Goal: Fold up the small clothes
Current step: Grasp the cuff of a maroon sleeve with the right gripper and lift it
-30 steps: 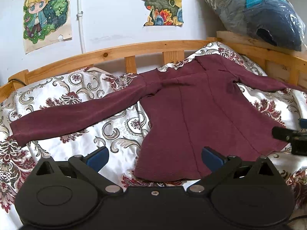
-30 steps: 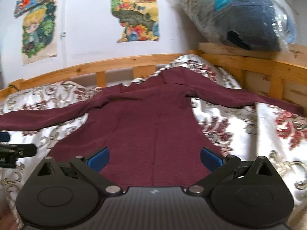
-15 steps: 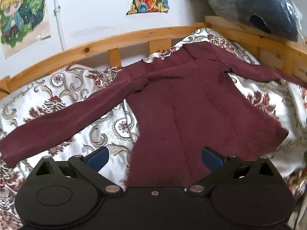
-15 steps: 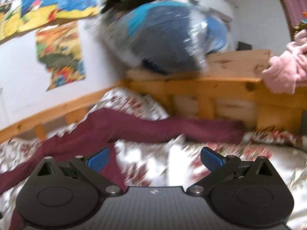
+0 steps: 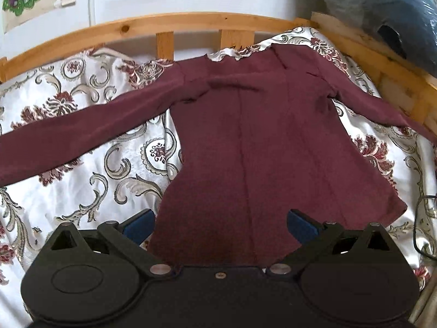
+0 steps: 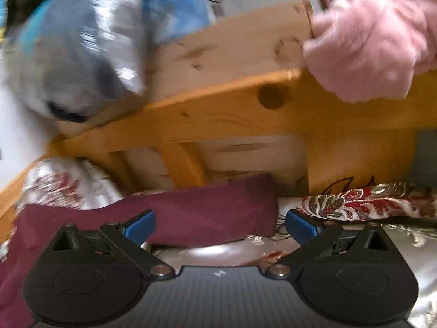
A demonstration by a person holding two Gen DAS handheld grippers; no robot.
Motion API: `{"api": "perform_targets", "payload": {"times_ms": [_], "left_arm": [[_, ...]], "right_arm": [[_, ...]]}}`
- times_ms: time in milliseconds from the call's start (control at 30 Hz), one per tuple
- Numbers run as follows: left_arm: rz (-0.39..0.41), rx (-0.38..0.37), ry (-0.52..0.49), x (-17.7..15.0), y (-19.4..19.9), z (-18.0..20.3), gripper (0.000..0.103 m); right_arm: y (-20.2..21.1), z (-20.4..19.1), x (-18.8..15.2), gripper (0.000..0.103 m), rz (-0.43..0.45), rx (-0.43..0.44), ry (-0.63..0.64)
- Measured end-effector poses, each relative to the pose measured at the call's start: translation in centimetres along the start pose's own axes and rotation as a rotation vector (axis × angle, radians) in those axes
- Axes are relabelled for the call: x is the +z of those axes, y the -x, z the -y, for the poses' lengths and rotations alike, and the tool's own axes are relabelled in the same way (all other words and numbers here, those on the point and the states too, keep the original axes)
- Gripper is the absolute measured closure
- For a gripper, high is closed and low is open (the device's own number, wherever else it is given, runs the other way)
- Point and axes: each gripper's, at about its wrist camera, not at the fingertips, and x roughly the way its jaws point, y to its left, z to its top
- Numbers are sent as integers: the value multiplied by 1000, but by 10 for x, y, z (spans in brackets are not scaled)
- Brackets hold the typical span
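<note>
A maroon long-sleeved top (image 5: 254,142) lies flat on a floral bedspread (image 5: 82,164), with both sleeves spread outward. My left gripper (image 5: 221,225) hovers open over the hem, nothing between its blue pads (image 5: 138,224). In the right wrist view the end of the top's right sleeve (image 6: 218,210) lies just ahead of my right gripper (image 6: 220,225), which is open and low over the bedspread (image 6: 363,202). The cuff lies between its blue pads (image 6: 300,227) without being clamped. The right wrist view is blurred.
A wooden bed rail (image 5: 169,24) runs along the far side and the right end (image 6: 218,112). A plastic-wrapped bundle of bedding (image 5: 387,8) sits on the right rail. A fluffy pink cloth (image 6: 374,35) hangs over the rail. A dark cable (image 5: 420,227) lies at the right.
My right gripper has swung right, from over the top's body to the right sleeve's cuff by the bed rail. My left gripper moved forward over the hem. Both stayed open.
</note>
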Motion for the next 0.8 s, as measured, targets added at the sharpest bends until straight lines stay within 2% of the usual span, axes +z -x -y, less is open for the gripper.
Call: {"api": "perform_targets", "payload": {"times_ms": [233,300,433,500,533,633,733,800], "left_arm": [[-29,-4,23,4,-12,3,1],[-37,-2,20,4,-14,4,1],[-45,-5,35,3,-16,3,1],[-52,-10,51,2,-17,2,1],[-53,-13,59,1,-17,1,1],[-54,-15,76,1,-16,0,1],[-57,-5,80,2,-16,-2,1],[-71,2,92,5,-17,-5,1]], "right_arm": [[-54,-3,-4,9,-40,-139,-44],[-66,-1,-6,14,-57,-189,-54],[-80,7,-11,31,-100,-238,-97],[-79,6,-13,48,-92,-231,-79],[-79,5,-14,62,-92,-224,-71],[-78,3,-16,79,-80,-213,-56],[-71,0,-19,89,-42,-191,-33],[-59,-6,-21,91,-3,-176,4]]}}
